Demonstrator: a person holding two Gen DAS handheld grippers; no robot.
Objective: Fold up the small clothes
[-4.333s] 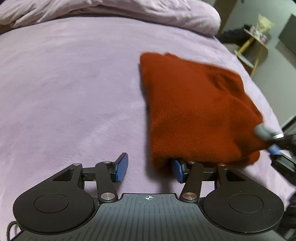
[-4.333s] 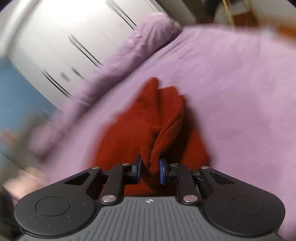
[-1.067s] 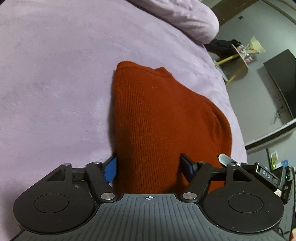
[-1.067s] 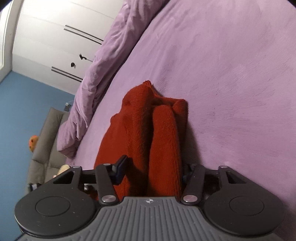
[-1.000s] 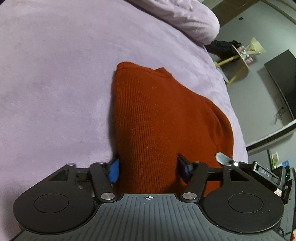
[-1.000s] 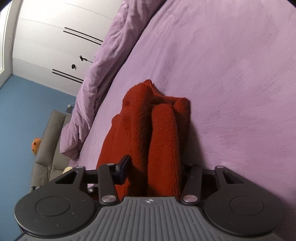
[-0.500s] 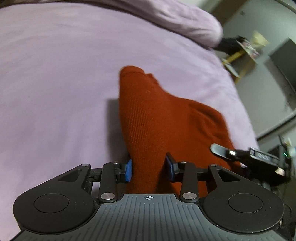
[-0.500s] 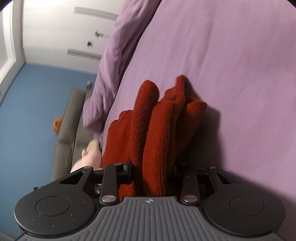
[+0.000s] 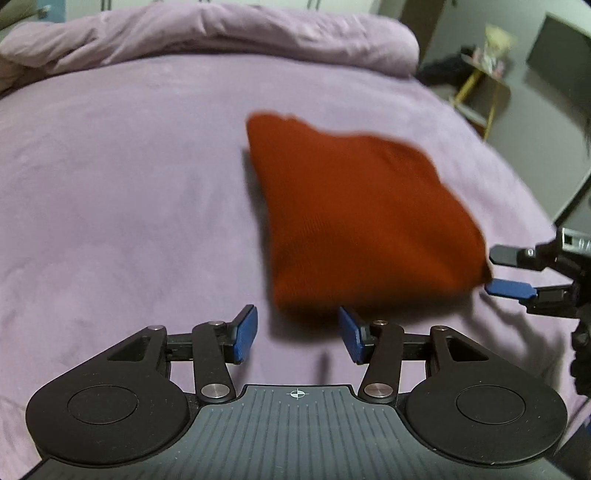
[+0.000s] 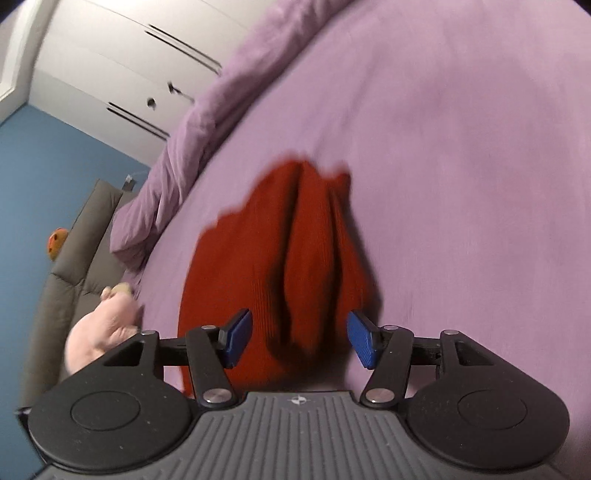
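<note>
A folded rust-red knitted garment (image 9: 362, 218) lies on the purple bedspread (image 9: 129, 192). My left gripper (image 9: 298, 336) is open and empty, just short of the garment's near edge. My right gripper (image 10: 300, 334) is open, its blue pads on either side of the garment's stacked folds (image 10: 295, 258) without touching them. The right gripper also shows at the right edge of the left wrist view (image 9: 511, 271), beside the garment's corner. Both views are motion-blurred.
A rumpled purple duvet (image 9: 221, 33) lies along the far side of the bed. A small yellow-legged side table (image 9: 484, 81) stands beyond the bed. A grey sofa (image 10: 66, 266), a white wardrobe (image 10: 129, 74) and a hand (image 10: 99, 325) show in the right wrist view.
Both grippers were closed on the garment half a second ago. Now both have opened and pulled back, and the garment lies free on the bed.
</note>
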